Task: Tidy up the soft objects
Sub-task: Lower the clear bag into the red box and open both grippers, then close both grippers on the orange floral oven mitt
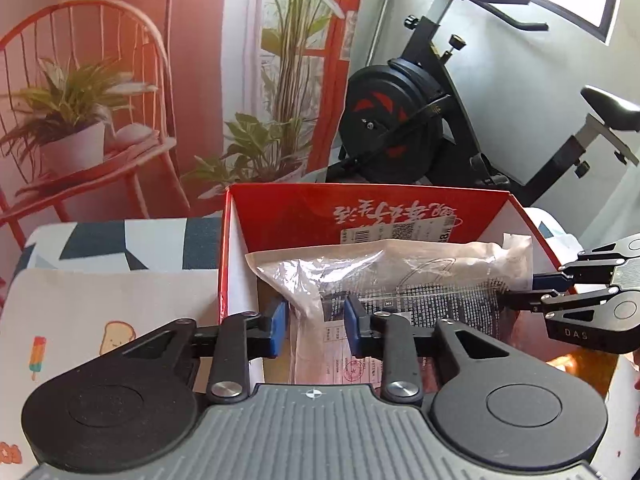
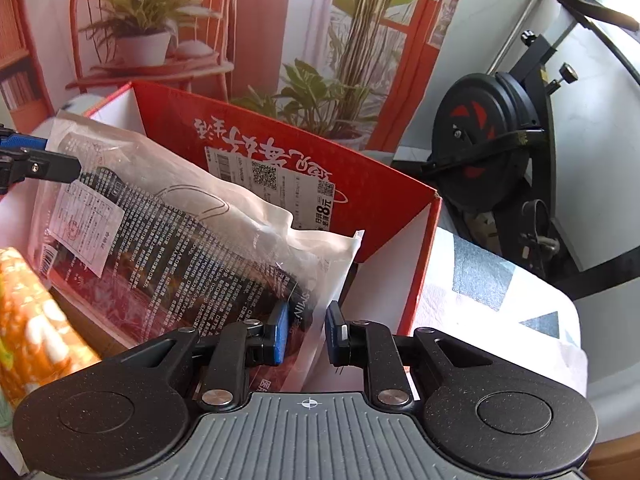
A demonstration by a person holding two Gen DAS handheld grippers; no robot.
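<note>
Left wrist view: plastic packet (image 1: pixel 384 276) lying crosswise inside red box (image 1: pixel 360 216), long axis left-right, pinched by both narrowly parted grippers, left gripper (image 1: pixel 316 326), right gripper (image 2: pixel 306 334). Right wrist view only: orange cloth (image 2: pixel 36 320).

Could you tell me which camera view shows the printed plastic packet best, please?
The right wrist view: the packet lies across the frame, its dark print and white label visible over the red box. The left wrist view shows it foreshortened, partly behind the jaws.
</note>
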